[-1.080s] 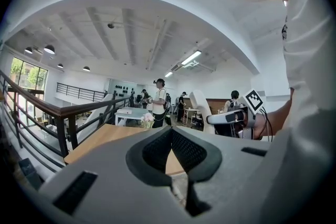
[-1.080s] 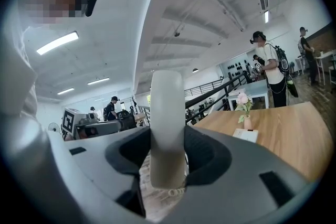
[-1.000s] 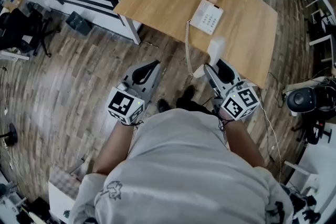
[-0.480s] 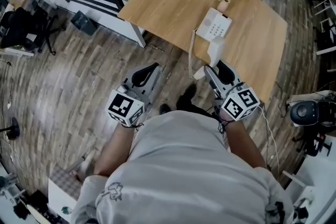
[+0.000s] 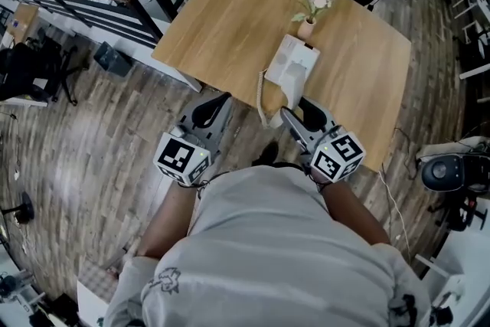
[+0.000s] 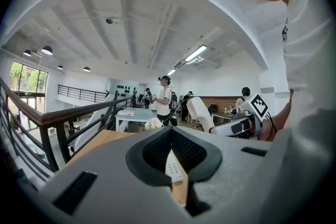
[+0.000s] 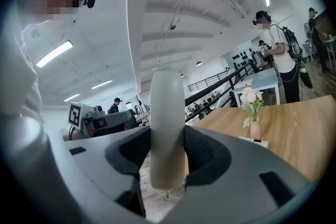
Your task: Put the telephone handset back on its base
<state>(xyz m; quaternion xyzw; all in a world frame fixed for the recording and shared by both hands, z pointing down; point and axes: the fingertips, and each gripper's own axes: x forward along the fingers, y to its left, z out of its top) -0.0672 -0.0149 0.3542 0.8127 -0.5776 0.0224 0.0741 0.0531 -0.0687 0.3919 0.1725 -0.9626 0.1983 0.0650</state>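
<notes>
White handset (image 7: 167,107) upright between the clenched jaws of the right hand-held gripper (image 7: 168,145), near the base (image 5: 288,62)

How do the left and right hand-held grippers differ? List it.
The right hand-held gripper is clamped on the white handset; the left hand-held gripper is shut on nothing. The right one reaches over the table edge near the base; the left one sits just short of that edge. Both are grey and carry a marker cube.
</notes>
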